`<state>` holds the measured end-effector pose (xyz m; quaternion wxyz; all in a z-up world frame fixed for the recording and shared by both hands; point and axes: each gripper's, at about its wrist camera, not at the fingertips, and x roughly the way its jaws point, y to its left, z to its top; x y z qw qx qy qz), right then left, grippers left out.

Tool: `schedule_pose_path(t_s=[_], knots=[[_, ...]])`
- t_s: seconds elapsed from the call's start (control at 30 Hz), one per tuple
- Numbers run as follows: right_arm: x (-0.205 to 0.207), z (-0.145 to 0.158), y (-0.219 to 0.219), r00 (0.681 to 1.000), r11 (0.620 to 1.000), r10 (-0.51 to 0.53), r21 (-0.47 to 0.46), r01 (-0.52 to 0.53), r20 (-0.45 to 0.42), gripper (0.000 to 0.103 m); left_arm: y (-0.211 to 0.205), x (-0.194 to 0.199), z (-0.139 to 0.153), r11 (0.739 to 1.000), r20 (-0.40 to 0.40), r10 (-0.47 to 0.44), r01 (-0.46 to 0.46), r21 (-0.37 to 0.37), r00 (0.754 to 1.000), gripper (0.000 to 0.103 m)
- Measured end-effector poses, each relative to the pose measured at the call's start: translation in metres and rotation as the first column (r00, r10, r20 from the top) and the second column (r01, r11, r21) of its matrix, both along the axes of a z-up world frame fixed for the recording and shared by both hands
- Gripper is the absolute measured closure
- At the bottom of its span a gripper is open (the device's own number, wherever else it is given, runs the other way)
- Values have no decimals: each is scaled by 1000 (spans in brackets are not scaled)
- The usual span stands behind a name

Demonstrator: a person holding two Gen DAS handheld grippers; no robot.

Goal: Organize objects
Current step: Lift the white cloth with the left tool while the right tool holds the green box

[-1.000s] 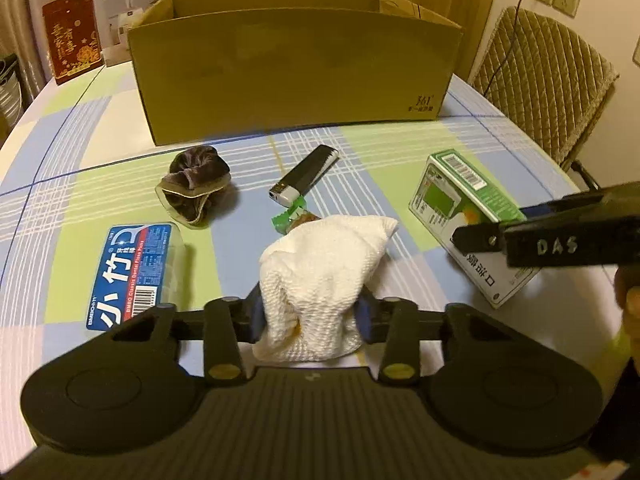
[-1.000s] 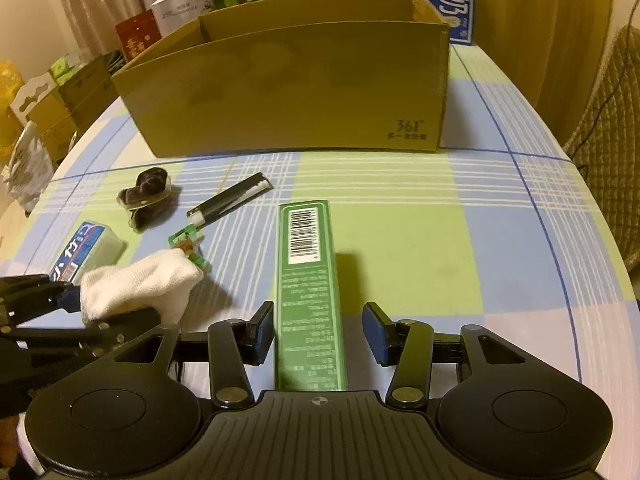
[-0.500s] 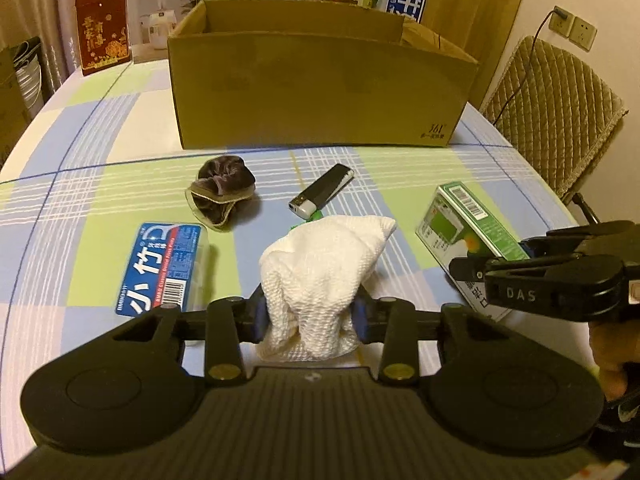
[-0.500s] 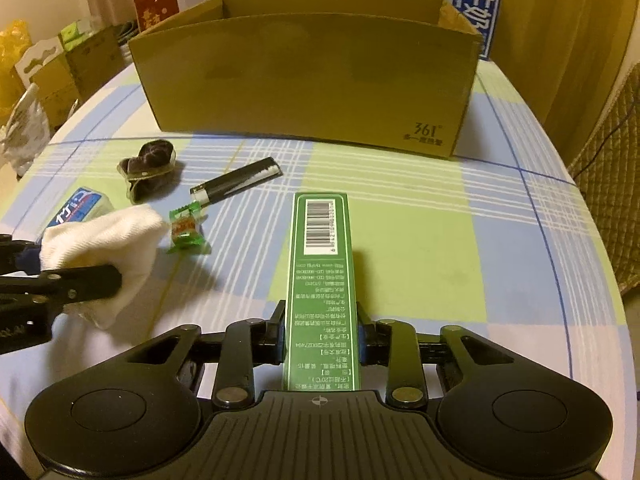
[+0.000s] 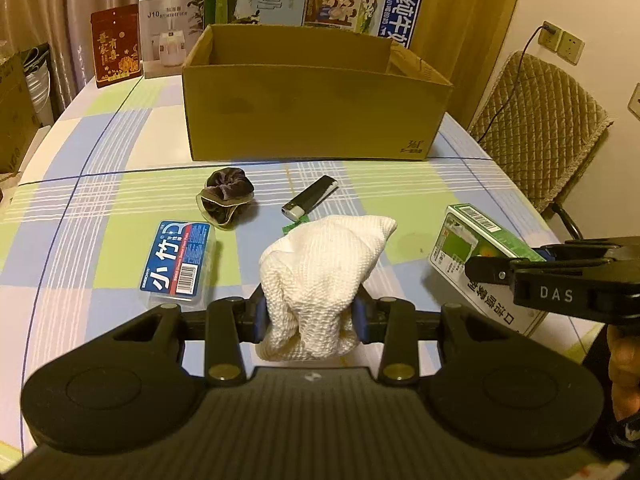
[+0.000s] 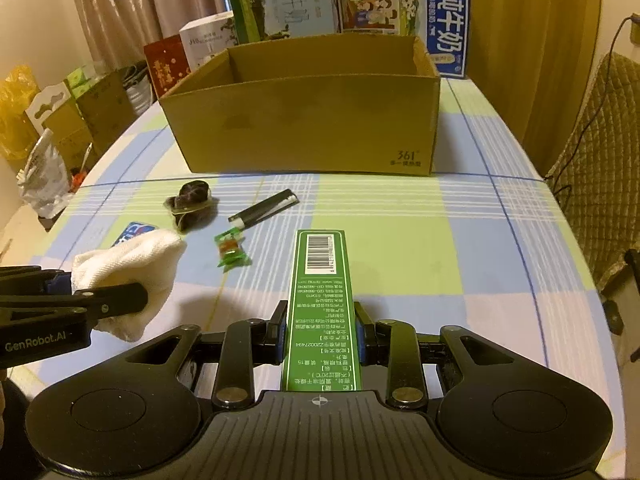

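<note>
My left gripper [image 5: 309, 315] is shut on a white knitted cloth [image 5: 324, 276], held above the checked table. My right gripper [image 6: 320, 334] is shut on a long green box [image 6: 322, 300], lifted off the table; the same green box [image 5: 476, 248] shows at the right of the left wrist view. An open cardboard box [image 5: 316, 116] stands at the back. On the table between lie a dark scrunchie [image 5: 226, 198], a black lighter [image 5: 310, 202], a blue floss pack [image 5: 176, 262] and a green candy [image 6: 231, 249].
Cartons and printed boxes [image 5: 336, 4] stand behind the cardboard box. A quilted chair [image 5: 536, 132] is at the table's right edge. Bags and cartons [image 6: 48, 128] crowd the floor to the left. The table's right half [image 6: 460, 240] holds nothing.
The right gripper closed on the green box and lifted it. Both grippers rose with their loads, and the cardboard box's inside has come into view.
</note>
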<state>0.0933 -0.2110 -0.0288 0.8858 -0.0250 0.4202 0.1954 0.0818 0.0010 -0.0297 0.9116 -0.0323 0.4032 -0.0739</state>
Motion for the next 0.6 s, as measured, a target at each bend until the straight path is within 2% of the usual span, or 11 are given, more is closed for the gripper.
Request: schedule_pose_path(t_s=[0.37, 0.6], knots=[[-23, 21, -7, 999, 1000, -2, 1, 2, 46, 76, -12, -21, 19, 1000, 35, -15, 15, -2, 999, 69], [-18, 15, -4, 997, 1000, -3, -7, 3, 73, 76, -12, -27, 21, 1000, 40, -7, 7, -4, 999, 69]])
